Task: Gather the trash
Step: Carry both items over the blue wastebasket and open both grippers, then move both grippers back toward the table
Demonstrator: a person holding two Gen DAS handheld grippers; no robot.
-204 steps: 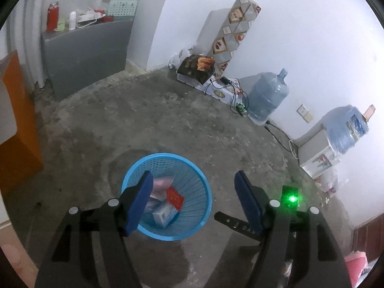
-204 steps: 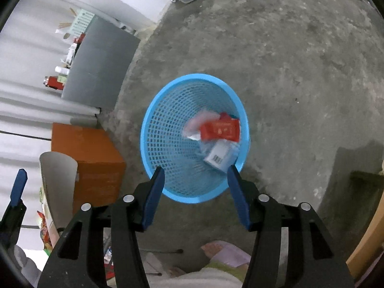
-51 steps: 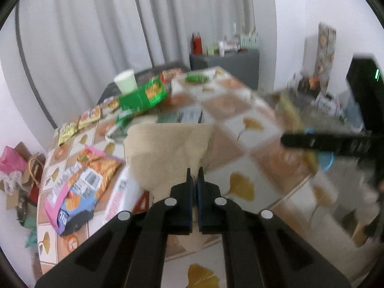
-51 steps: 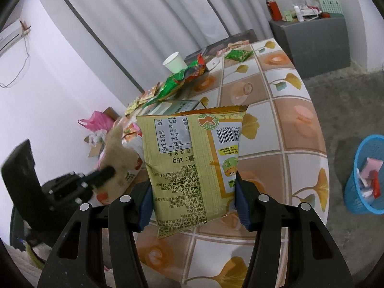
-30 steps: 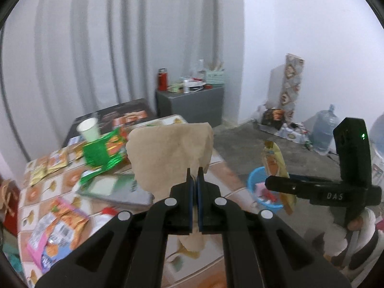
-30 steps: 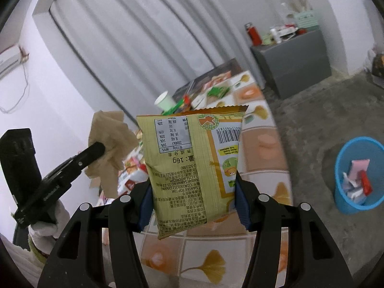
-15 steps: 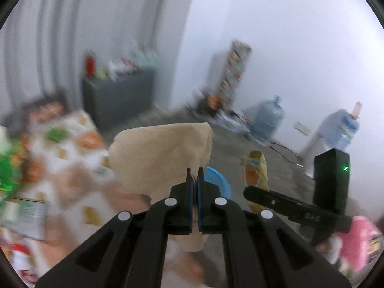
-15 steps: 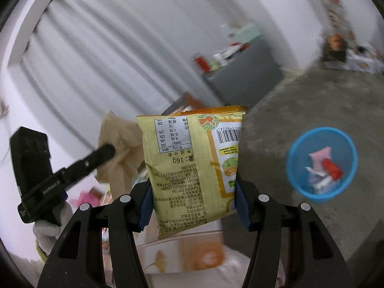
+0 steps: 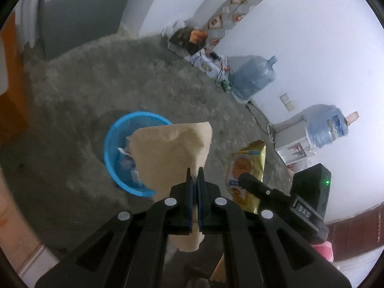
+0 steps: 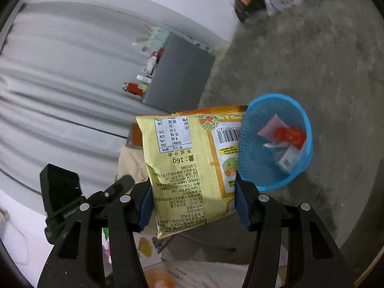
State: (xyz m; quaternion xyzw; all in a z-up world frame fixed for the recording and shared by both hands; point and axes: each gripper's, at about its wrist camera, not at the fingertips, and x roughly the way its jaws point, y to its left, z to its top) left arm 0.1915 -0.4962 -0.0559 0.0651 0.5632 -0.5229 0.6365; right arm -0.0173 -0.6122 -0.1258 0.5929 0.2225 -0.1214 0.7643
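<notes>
Brown paper (image 9: 168,153) and yellow snack bag (image 10: 192,168) above blue basket (image 9: 110,144).

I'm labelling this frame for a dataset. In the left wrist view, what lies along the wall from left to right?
Grey cabinet → patterned tall box → water jug on the floor → wall socket → white dispenser carrying a second jug.

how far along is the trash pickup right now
Done: the blue basket already holds a red packet and other wrappers. In hand: the left gripper pinches a brown paper napkin; the right gripper clamps a yellow snack bag. Left: dropping both in.
</notes>
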